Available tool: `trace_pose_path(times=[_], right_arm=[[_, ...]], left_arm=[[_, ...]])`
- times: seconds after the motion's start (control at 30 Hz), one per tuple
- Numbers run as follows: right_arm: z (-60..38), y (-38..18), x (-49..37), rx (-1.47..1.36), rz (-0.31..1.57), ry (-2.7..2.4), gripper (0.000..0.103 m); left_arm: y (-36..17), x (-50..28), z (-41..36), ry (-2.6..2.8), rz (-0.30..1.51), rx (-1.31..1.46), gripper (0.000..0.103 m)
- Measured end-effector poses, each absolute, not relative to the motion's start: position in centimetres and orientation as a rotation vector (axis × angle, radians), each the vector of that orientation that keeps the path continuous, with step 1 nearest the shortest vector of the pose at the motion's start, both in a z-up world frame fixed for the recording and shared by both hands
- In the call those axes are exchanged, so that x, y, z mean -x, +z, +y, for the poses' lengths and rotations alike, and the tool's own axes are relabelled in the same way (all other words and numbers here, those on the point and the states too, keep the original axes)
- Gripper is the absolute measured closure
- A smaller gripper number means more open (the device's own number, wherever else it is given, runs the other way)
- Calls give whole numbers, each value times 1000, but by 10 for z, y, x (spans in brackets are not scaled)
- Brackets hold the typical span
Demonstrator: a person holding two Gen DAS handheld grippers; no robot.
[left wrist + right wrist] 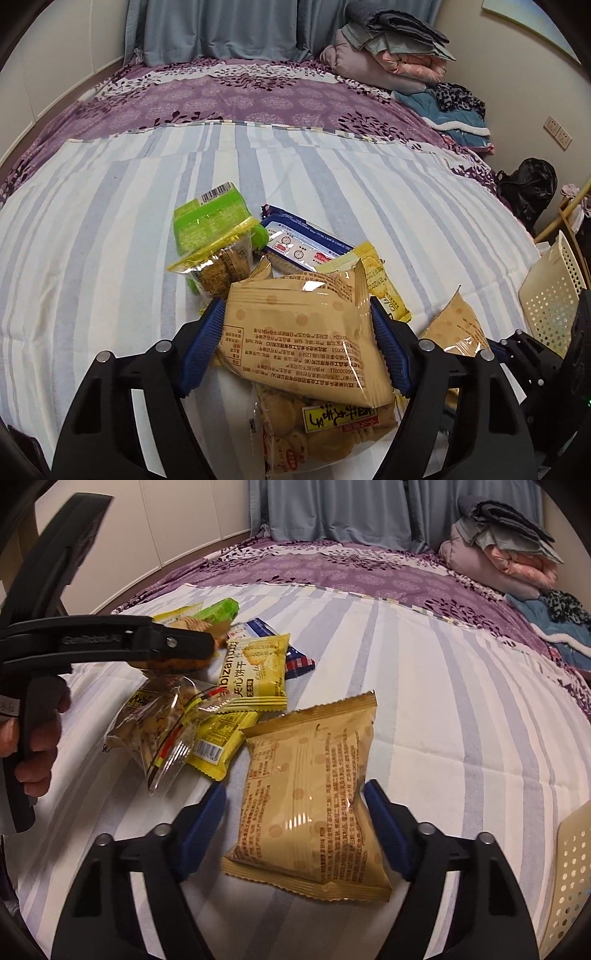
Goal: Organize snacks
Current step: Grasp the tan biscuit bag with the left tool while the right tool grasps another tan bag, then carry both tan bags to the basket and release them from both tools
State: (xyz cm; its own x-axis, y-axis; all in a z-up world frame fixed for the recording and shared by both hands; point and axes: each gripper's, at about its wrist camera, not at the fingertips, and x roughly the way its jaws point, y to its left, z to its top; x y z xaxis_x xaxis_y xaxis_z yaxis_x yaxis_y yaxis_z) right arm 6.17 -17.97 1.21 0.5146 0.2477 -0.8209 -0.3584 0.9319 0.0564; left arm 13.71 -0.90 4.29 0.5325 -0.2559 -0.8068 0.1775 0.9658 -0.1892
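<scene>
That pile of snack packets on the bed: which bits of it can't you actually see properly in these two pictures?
- Clear cookie bag: left wrist view, top covered by the tan packet, bottom cut by the frame edge.
- Blue packet: mostly under the green packet and other packets.
- Cream basket: right wrist view, cut off by the edge; contents unseen.
- Left gripper: its fingertips hidden side-on.
- Print on packets: too small.

Both tongs — left tongs [297, 345] and right tongs [295, 829] — have black arms, ridged blue pads [201, 829] and silver screws [425, 827]; bare-skinned fingers [35, 755] show, with faint embossed lettering.
</scene>
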Motion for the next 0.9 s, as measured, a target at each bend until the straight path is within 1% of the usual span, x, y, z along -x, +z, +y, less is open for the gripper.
trace_pose_path(times=[0.03,0.3,0.9], right_arm=[[-181,13,-61,123,963,358,42],[-188,17,-51,104,956,344,45],[-237,65,-14,5,834,233,45]], left_arm=[[45,-135,-8,-258,971,87,26],[70,-116,-13,-268,921,64,26],[135,-67,-65,-364,809,-17,26]])
